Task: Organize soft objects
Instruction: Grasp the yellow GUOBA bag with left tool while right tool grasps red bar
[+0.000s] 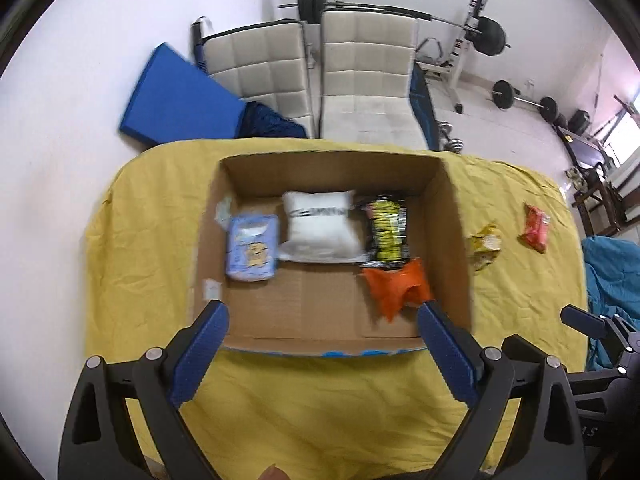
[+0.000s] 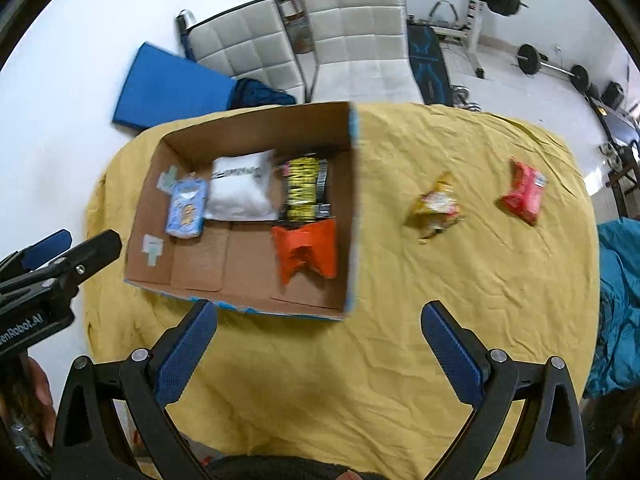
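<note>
With both your left gripper and right gripper spread wide and empty, swing the right one over the crumpled yellow foil snack packet lying on the yellow cloth right of the open cardboard box, pinching its puffy middle gently.

A box sits on the left half of the table. Inside, along its far wall, lie a small pack at the left, a pillow pack in the middle and a striped pack at the right. A crumpled bag lies just in front of the striped pack. On the table right of the box lie a snack bag and, farther right, a pouch, well apart. Two chairs stand behind the table.
</note>
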`<state>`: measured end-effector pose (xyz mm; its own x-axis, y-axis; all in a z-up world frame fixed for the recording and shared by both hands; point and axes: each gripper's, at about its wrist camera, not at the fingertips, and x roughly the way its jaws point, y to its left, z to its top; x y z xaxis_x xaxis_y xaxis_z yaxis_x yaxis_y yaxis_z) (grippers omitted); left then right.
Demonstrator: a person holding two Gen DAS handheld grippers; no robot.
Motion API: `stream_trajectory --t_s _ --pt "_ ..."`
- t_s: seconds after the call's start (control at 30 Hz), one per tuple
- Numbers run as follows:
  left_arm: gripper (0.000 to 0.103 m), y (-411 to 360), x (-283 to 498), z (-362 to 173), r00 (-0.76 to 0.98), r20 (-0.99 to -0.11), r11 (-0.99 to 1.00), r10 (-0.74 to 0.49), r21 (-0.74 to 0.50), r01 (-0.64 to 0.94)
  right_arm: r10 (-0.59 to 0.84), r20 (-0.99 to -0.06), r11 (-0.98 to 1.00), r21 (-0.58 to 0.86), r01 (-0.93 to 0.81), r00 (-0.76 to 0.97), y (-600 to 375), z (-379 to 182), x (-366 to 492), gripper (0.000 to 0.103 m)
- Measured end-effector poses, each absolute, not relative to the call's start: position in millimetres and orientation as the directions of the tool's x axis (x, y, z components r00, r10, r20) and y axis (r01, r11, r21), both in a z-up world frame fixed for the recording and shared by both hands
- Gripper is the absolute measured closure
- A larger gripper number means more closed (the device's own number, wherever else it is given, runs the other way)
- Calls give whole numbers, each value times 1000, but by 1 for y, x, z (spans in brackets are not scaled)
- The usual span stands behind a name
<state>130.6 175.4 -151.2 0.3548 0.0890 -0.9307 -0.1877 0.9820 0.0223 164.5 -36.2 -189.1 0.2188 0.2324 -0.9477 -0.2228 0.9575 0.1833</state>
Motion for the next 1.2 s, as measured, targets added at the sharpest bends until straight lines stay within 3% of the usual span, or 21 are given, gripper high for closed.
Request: stream_trajectory --t_s 0.33,0.5,0.7,0.9,1.03,1.2 --pt "6 48 196 -157 342 -940 1000 14 18 9 94 -964 996 91 -25 247 -193 -203 208 0" --pt "6 -16 240 -188 288 -957 992 -22 15 126 53 -974 997 64 43 220 -262 -225 238 0" --pt "6 -70 285 -255 166 -986 971 25 63 229 15 -982 997 28 68 191 -311 -253 273 0" --pt "7 -75 315 -322 5 -999 997 -39 -38 71 58 -988 992 73 106 143 -333 -299 315 0" --pt "18 -71 319 -346 -24 -994 991 -102 -100 -92 117 -987 978 133 158 110 -339 -332 348 0" --pt "20 -68 319 -374 -59 -985 952 -164 -143 -271 185 -980 953 196 232 68 -341 -369 379 1"
